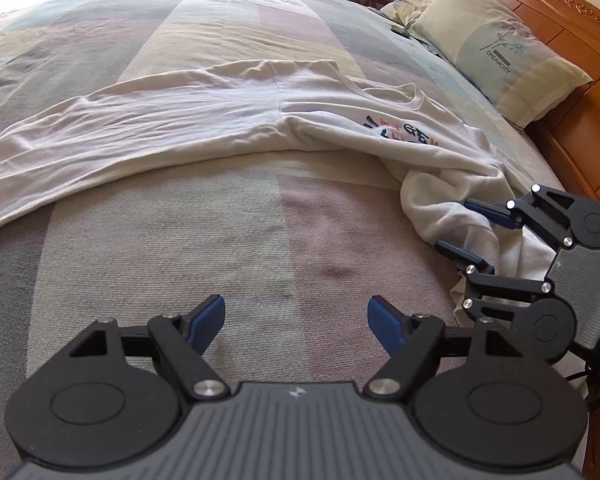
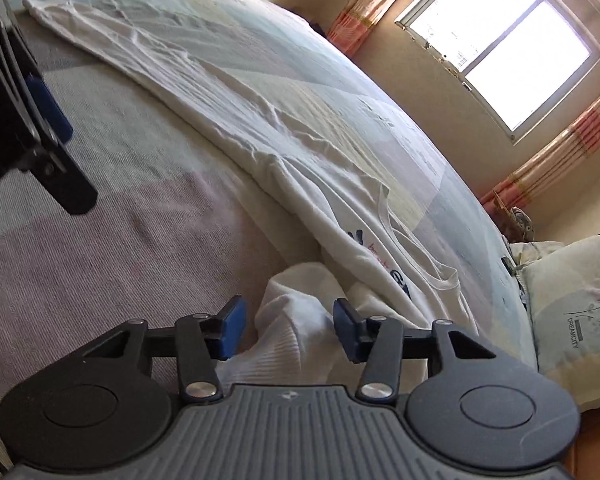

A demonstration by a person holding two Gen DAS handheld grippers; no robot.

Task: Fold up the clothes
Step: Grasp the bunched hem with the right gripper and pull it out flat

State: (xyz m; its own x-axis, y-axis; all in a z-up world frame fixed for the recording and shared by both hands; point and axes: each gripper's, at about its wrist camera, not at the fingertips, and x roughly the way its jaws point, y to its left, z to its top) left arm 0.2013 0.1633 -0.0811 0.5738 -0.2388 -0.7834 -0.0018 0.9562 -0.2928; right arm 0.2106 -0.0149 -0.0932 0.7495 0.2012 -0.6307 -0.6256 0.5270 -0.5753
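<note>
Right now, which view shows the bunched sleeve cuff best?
Right wrist view: the cuff sits directly between the right gripper pads, which haven't pressed it. Left wrist view shows it small, at the frame edge, partly behind that gripper.

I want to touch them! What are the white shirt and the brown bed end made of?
The white shirt looks like soft, matte cotton knit: it wrinkles and has a ribbed cuff. The brown bed end looks like glossy varnished wood, with carved swirls.

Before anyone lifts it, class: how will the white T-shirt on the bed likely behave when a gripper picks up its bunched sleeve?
The white T-shirt lies wrinkled and draped flat, so it is probably floppy and would sag. It looks thin, so likely light. The bunched sleeve sits between the right gripper pads; the folds may slide unevenly.
</note>
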